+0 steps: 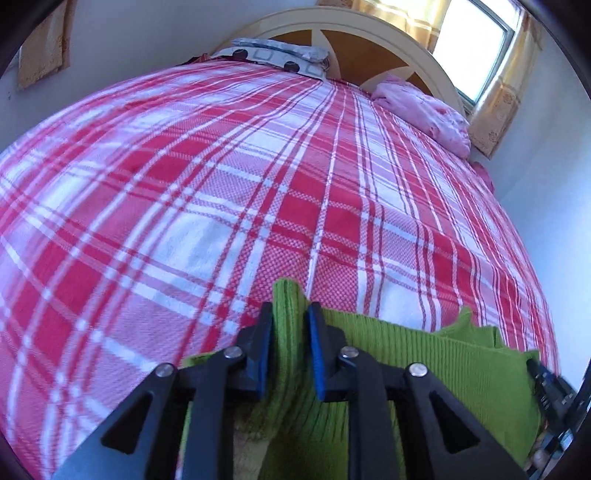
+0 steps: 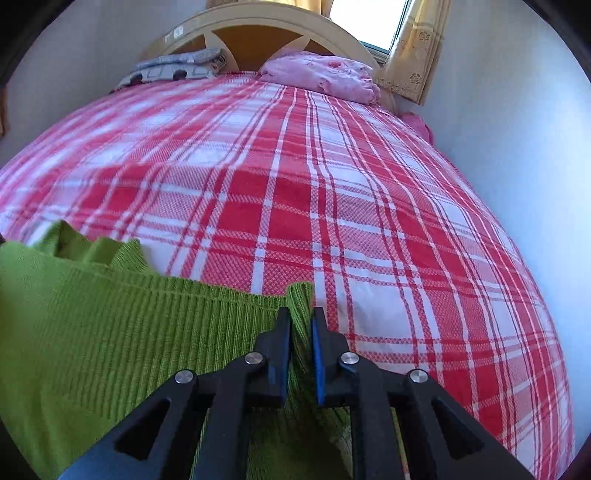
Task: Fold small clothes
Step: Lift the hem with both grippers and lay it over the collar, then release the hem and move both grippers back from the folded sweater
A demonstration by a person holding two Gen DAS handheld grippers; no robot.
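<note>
Our left gripper [image 1: 290,314] has a green knit garment [image 1: 424,354] corner between loosened, slightly parted jaws. Our right gripper [image 2: 301,317] pinches the other corner tight, over the plaid bedspread [image 2: 332,192].

Knit garment [image 2: 110,332] spread flat on the bedspread [image 2: 332,221] at the near edge of the bed. Two pillows [image 2: 177,68] [image 2: 321,75] up at the far edge against the headboard [image 2: 258,26], one left, one right (right one nearest the window [image 2: 365,22]). Wall along the bed's right edge. Each gripper at one far corner of the garment, left gripper [image 1: 290,325], right gripper [image 2: 301,332].
</note>
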